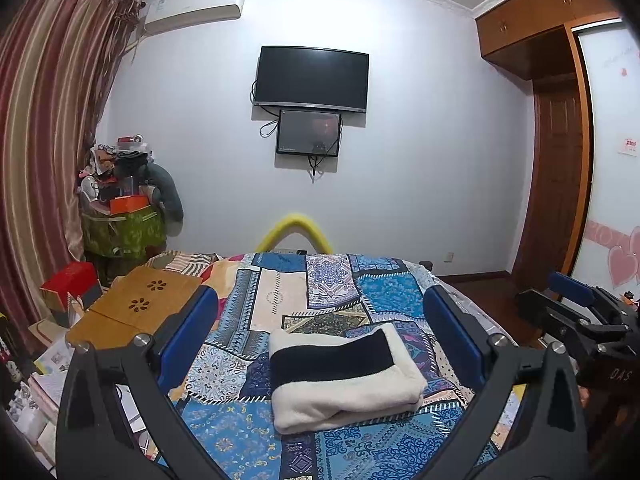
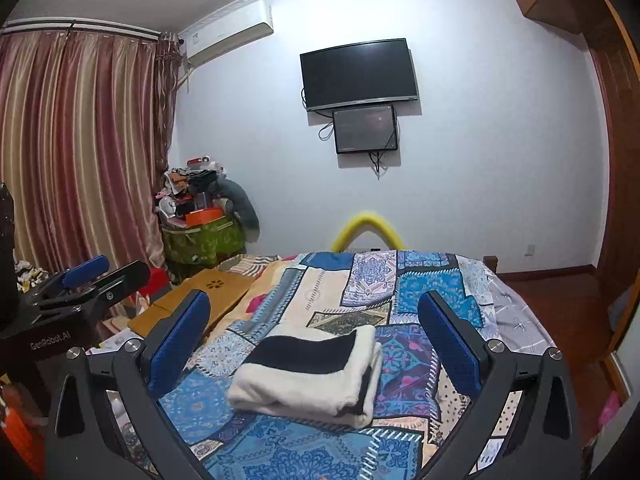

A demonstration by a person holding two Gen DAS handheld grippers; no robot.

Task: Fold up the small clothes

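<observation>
Folded white-and-black garment (image 1: 344,376) on patchwork bedspread (image 1: 280,304), both claws spread, empty

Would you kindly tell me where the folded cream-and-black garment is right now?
The folded garment lies on the patchwork bedspread, centred in both wrist views between each gripper's open blue fingers, touched by neither.

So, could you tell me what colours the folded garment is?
Cream garment with a broad black band; clearest in the left wrist view.
</observation>
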